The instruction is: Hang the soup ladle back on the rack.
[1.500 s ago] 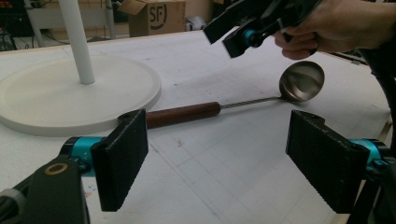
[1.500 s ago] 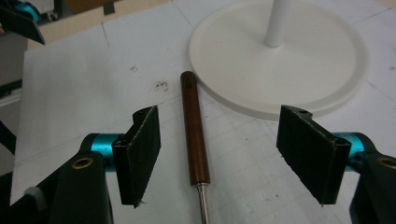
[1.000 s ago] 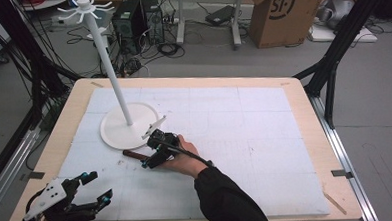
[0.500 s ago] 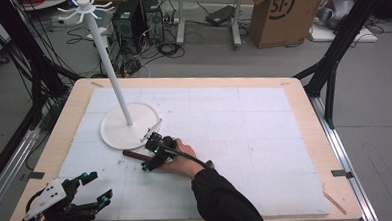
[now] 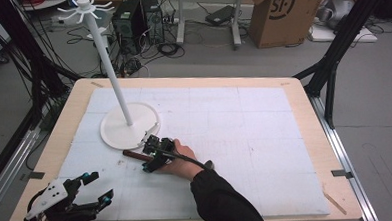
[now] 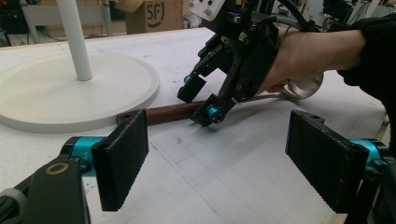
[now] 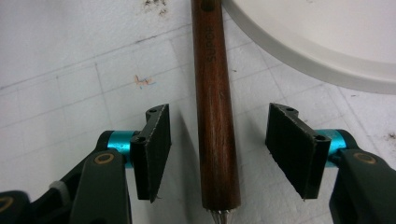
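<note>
Even, bright overhead light, soft shadows; high view slightly soft, perhaps low resolution

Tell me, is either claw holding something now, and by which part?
Nothing is held. The open right claw straddles the brown wooden handle; the left claw is open, empty.

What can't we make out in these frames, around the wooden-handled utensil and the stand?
- Utensil head: left gripper view, the hand covers most of it, so the type is unclear; in the high view the right gripper hides it.
- Wooden handle: right gripper view, lettering too blurred to read, metal neck cut off at the bottom edge.
- Stand pole: left gripper view, cut off by the top edge.
</note>
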